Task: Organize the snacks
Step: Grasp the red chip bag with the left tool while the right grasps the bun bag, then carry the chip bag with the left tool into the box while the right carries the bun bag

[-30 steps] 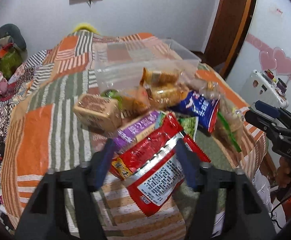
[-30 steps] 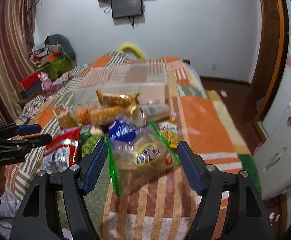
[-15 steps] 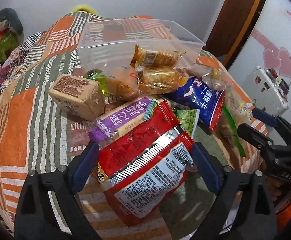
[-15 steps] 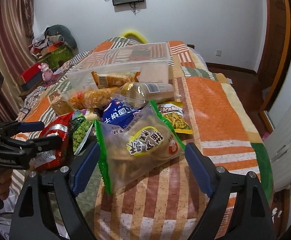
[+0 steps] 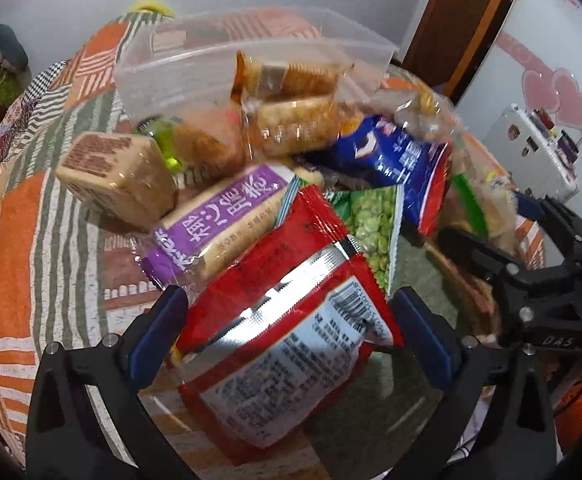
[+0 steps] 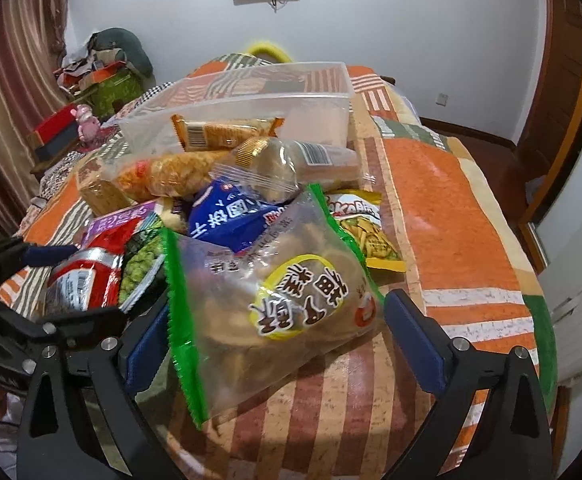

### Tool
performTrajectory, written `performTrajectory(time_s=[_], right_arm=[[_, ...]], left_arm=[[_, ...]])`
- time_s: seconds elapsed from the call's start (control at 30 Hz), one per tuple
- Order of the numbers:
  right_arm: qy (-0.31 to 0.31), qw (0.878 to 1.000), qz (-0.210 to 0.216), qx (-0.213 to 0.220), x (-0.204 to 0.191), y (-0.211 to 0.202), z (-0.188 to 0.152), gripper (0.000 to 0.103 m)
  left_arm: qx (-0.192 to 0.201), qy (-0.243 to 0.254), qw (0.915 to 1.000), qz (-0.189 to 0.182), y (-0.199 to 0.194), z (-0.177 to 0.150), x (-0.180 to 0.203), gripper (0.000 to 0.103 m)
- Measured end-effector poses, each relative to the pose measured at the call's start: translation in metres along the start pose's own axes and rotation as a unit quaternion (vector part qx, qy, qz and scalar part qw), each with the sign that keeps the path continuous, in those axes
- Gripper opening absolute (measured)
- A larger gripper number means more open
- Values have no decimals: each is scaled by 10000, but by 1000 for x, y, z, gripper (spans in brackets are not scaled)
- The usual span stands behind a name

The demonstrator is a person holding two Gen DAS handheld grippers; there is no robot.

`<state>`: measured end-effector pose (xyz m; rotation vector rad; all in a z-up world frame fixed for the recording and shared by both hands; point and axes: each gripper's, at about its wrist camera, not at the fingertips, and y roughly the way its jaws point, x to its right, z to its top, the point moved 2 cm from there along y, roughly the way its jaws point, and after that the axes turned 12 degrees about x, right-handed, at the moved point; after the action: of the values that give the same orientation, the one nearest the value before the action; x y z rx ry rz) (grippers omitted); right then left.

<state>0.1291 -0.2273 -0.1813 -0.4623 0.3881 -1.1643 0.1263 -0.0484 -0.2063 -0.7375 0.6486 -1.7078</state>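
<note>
Now both claws have just been spreading, left claw (image 5: pixel 289 330) straddling the red packet (image 5: pixel 287 320), right claw (image 6: pixel 277 330) straddling the green-edged bag (image 6: pixel 275 300).

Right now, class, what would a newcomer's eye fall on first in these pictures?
A heap of snack packets on a striped bed cover, in front of a clear plastic tub. Nearest, a red packet lies between the left gripper's open jaws, and a green-edged clear bag between the right's.

Left gripper (image 5: pixel 291 322) pitched steeply down, jaws just been opening, now wide, packet between pads, not pressed. Right gripper (image 6: pixel 277 330) angled down, jaws likewise opening, wide, bag between, unclamped.
</note>
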Motion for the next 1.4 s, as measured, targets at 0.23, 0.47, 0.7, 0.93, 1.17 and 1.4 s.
performTrajectory(time_s=[0.23,0.47,0.7,0.93,1.17,1.4], right_arm=[[86,9999,31,56,5,-5,-3,92],[24,9997,178,149,1,-9,1,70],[116,9995,183,220,2,-12,5,62],[199,9993,218,233,2,-16,8,60],[161,9991,186,355,1,-26,12,58],[74,9980,108,621,-2,-36,29,58]], left_arm=[[-23,64,10000,3,6,-2,1,103],[138,26,9999,-75,-4,-5,-11,87],[167,-188,9997,-23,-12,-8,-27,69],[254,-332,9991,-19,-20,-5,-36,66],[615,-183,9979,52,-42,8,-33,66],[1108,-78,9938,36,-69,34,-27,66]])
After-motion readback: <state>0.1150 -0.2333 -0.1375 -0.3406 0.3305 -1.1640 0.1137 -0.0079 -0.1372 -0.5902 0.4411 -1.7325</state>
